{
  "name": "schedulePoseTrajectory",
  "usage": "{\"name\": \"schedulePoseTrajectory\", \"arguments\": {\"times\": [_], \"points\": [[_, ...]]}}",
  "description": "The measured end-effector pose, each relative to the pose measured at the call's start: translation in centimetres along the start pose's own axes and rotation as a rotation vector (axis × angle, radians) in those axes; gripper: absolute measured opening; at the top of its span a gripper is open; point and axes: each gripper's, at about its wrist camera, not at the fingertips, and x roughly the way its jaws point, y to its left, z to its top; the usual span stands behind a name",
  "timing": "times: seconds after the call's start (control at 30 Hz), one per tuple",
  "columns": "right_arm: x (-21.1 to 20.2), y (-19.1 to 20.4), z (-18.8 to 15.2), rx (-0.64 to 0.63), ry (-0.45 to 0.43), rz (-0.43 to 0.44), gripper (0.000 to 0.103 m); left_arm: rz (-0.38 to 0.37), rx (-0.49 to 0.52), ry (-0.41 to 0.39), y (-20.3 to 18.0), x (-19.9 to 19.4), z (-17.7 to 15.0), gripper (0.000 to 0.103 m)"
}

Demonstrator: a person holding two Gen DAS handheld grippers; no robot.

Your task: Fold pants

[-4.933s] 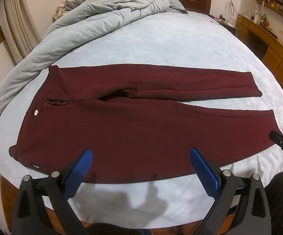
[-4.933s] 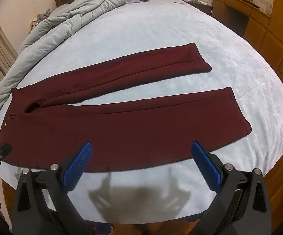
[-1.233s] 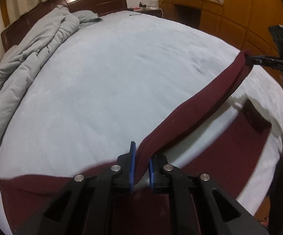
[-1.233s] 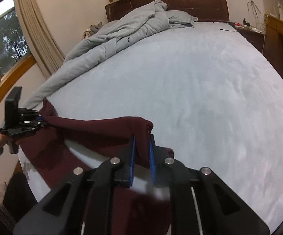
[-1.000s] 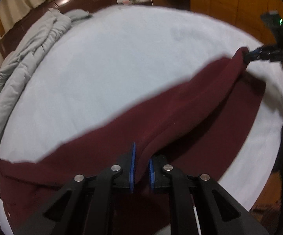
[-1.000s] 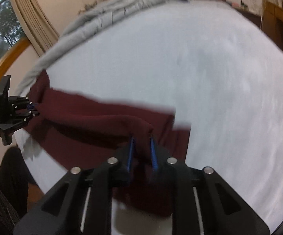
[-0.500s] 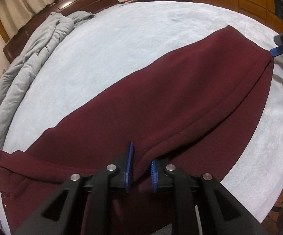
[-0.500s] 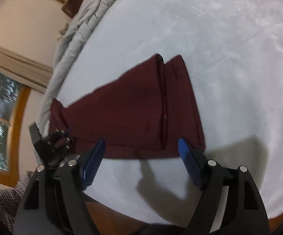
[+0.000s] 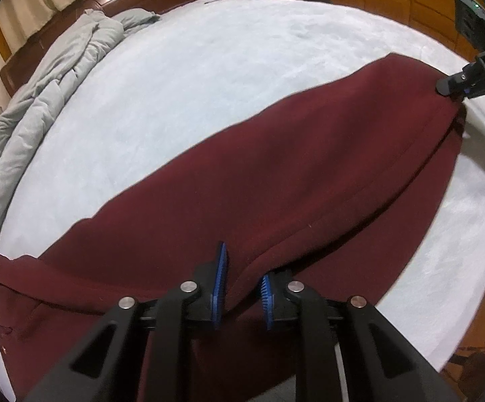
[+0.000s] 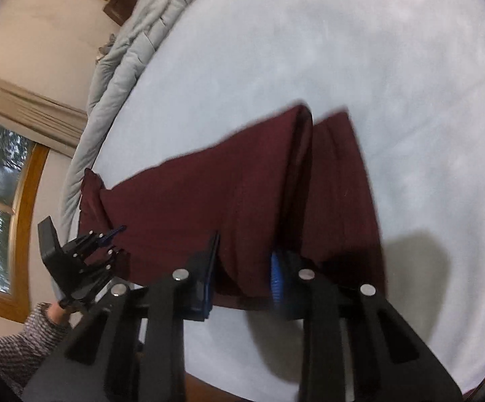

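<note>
Left wrist view shows the dark red pants (image 9: pixel 276 174) lying folded long-ways on the pale blue bed (image 9: pixel 208 60), one leg on top of the other, near the front edge. The left gripper (image 9: pixel 242 288) has a thick fold of the pants near the waist between its blue pads; its jaws have just been opening a little, but the pads look like they touch the cloth. At the leg ends, the right gripper (image 10: pixel 244 274) has just been closing and pinches the pants.

1 pants (image 9: pixel 276 181), 2 tools, 1 quilt (image 9: pixel 51 100), 1 bed (image 9: pixel 229 50)
</note>
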Motion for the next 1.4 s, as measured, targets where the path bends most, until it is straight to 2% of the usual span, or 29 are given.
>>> {"name": "schedulePoseTrajectory", "arguments": {"times": [0.07,0.13,0.2,0.3,0.37,0.43,0.47,0.5,0.53,0.57,0.63,0.67,0.7,0.8,0.87,0.93,1.0,1.07,1.17,1.23,1.27,1.33,1.4], "points": [[-1.9,0.4,-0.1,-0.025,-0.041,-0.013,0.026,-0.008,0.014,-0.012,-0.5,-1.1,0.3,0.019],[-3.5,0.3,-0.4,-0.035,-0.067,-0.062,0.026,-0.033,0.02,-0.019,-1.3,-2.2,0.5,0.019],[-3.6,-0.9,-1.0,-0.013,-0.036,-0.134,0.026,-0.067,0.037,-0.02,-2.8,-2.8,0.3,0.019],[-1.0,-3.3,-1.9,0.061,0.052,-0.189,0.026,-0.065,0.052,0.019,-4.8,-1.4,-0.4,0.019],[-0.5,-3.7,-1.9,0.069,0.021,-0.163,0.027,-0.059,0.022,0.024,-4.7,-0.2,-0.9,0.02],[-0.6,-3.2,-1.6,0.058,0.029,-0.17,0.032,-0.077,-0.023,0.012,-3.8,0.0,-0.7,0.021],[-0.9,-2.8,-1.6,0.037,0.025,-0.179,0.036,-0.088,-0.047,0.01,-3.4,-0.2,-0.6,0.024],[-1.4,-2.4,-1.6,0.026,0.017,-0.186,0.046,-0.096,-0.064,0.009,-3.2,-0.4,-0.7,0.027],[-2.2,-1.7,-1.7,0.015,-0.004,-0.216,0.054,-0.112,-0.086,0.006,-2.8,-0.7,-0.6,0.036],[-3.0,-0.9,-1.8,-0.006,-0.034,-0.271,0.064,-0.145,-0.127,0.006,-2.2,-1.2,-0.7,0.051],[-3.9,1.1,-1.8,-0.072,-0.089,-0.361,0.064,-0.185,-0.184,-0.003,-1.1,-2.1,-1.0,0.066],[-4.0,2.3,-1.9,-0.104,-0.102,-0.366,0.064,-0.201,-0.224,-0.012,-0.2,-3.0,-1.5,0.067],[-3.6,3.5,-2.1,-0.135,-0.106,-0.343,0.064,-0.209,-0.252,-0.013,0.6,-3.6,-2.0,0.067],[-0.9,8.7,-2.5,-0.272,-0.048,-0.16,0.067,-0.191,-0.368,-0.016,4.1,-5.8,-4.2,0.07],[2.4,13.1,-3.3,-0.383,0.02,-0.024,0.068,-0.129,-0.467,0.002,7.3,-6.8,-6.0,0.072],[6.4,17.2,-4.3,-0.483,0.107,0.064,0.068,-0.055,-0.546,0.008,10.4,-7.4,-7.6,0.072],[9.8,20.5,-5.4,-0.569,0.166,0.094,0.068,0.041,-0.633,0.063,13.8,-7.3,-9.6,0.073],[13.0,22.9,-6.5,-0.634,0.228,0.103,0.069,0.079,-0.705,0.085,16.4,-7.2,-11.3,0.073],[15.9,24.5,-7.4,-0.685,0.25,0.066,0.069,0.104,-0.772,0.114,18.9,-6.4,-13.2,0.073],[16.6,23.8,-7.6,-0.682,0.259,0.057,0.069,0.107,-0.809,0.136,19.8,-5.7,-14.1,0.073],[17.1,23.8,-7.6,-0.679,0.272,0.057,0.066,0.1,-0.826,0.144,20.4,-5.3,-14.8,0.073],[17.9,23.4,-7.7,-0.679,0.292,0.041,0.047,0.104,-0.844,0.167,21.0,-4.5,-15.3,0.073],[18.1,22.9,-8.1,-0.672,0.303,-0.008,0.013,0.1,-0.846,0.17,21.7,-4.1,-16.8,0.073]]}}
